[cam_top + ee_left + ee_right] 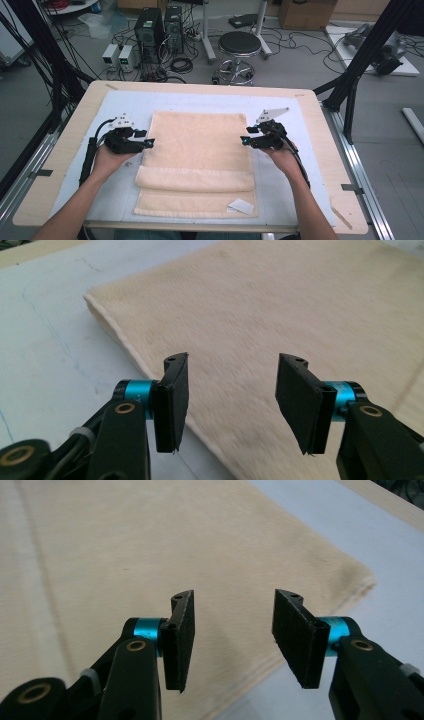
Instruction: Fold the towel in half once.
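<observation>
The cream towel (200,150) lies flat in the middle of the high view, on a pale blue mat (125,107) that covers the wooden table (80,120). Its long axis runs from the bottom of the frame toward the top, away from the person, and its shorter sides lie across the frame. The lower part is folded: a band of cloth doubled over crosses the towel from left to right low in the frame, and below it a further strip reaches the near edge, where a small white label (241,206) sits at the lower right corner.

The left gripper (150,142) hangs at the towel's left edge, left of centre in the frame, its tips pointing right toward the cloth. In the left gripper view (232,402) its jaws stand apart with nothing between them, the towel's edge beneath.

The right gripper (243,141) mirrors it at the towel's right edge, pointing left. In the right gripper view (232,640) its jaws are likewise parted and empty above the cloth.
</observation>
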`<state>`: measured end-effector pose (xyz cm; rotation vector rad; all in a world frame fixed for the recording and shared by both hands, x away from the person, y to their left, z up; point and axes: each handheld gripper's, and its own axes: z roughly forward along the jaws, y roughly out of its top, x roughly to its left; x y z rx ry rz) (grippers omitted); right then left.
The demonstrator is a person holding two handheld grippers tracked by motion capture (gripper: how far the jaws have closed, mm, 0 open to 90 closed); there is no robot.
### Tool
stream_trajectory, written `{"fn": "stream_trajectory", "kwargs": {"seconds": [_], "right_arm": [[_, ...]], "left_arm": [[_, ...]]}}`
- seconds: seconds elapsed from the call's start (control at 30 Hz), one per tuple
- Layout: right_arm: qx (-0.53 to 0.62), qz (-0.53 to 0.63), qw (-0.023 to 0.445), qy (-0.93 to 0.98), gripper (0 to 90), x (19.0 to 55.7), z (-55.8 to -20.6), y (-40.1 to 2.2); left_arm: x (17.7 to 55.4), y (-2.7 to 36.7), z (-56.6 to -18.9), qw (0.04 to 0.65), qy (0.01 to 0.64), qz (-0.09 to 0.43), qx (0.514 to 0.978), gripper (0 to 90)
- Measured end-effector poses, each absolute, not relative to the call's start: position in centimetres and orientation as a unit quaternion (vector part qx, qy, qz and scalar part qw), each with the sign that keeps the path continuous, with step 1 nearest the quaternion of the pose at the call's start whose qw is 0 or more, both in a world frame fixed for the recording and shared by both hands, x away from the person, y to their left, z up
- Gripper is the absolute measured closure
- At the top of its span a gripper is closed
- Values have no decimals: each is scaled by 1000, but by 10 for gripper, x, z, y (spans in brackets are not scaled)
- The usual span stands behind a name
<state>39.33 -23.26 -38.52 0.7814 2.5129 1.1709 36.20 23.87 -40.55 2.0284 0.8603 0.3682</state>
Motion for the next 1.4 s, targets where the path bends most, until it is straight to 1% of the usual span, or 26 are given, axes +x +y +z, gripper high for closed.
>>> {"fn": "stream_trajectory", "kwargs": {"seconds": [0.1, 0.13, 0.17, 0.2, 0.3, 0.37, 0.43, 0.5, 0.63, 0.7, 0.77, 0.87, 0.93, 1.0, 1.1, 1.23, 1.33, 1.4], "right_arm": [[259, 404, 128, 868, 485, 374, -385, -232], [256, 406, 123, 869, 461, 369, -385, -233], [262, 395, 108, 874, 434, 366, -386, -232], [261, 385, 101, 879, 426, 363, -385, -232], [246, 397, 136, 874, 441, 346, -386, -232], [250, 394, 122, 876, 425, 340, -389, -233], [243, 397, 124, 876, 429, 331, -392, -234], [245, 398, 114, 877, 429, 326, -396, -235], [250, 393, 104, 879, 436, 320, -407, -237], [244, 384, 89, 886, 464, 318, -415, -235], [239, 375, 71, 893, 507, 317, -423, -233], [236, 377, 49, 894, 604, 316, -432, -234], [237, 383, 37, 892, 685, 317, -433, -235], [231, 381, 36, 894, 747, 317, -433, -234], [221, 384, 33, 896, 841, 316, -431, -234], [217, 381, 37, 898, 862, 315, -428, -234], [218, 390, 40, 894, 866, 314, -420, -237], [218, 395, 44, 891, 869, 314, -415, -238]], "left_arm": [[344, 239, -408, 432, 329, 147, 827, 456], [338, 240, -409, 436, 325, 150, 826, 438], [333, 240, -411, 439, 322, 153, 825, 423], [328, 241, -412, 441, 320, 152, 825, 409], [318, 243, -418, 440, 313, 141, 830, 390], [312, 244, -420, 438, 306, 135, 834, 386], [306, 243, -422, 437, 301, 131, 838, 386], [301, 243, -422, 436, 295, 125, 841, 388], [294, 239, -424, 427, 285, 112, 851, 417], [293, 238, -428, 417, 281, 102, 859, 458], [294, 237, -433, 411, 280, 85, 863, 524], [295, 237, -435, 412, 282, 79, 863, 592], [296, 236, -434, 413, 285, 77, 862, 646], [295, 235, -433, 410, 281, 79, 864, 708], [294, 233, -430, 411, 279, 84, 864, 774], [293, 233, -427, 413, 276, 85, 864, 826], [292, 233, -421, 417, 271, 91, 863, 838], [287, 233, -412, 430, 266, 102, 857, 840]]}}
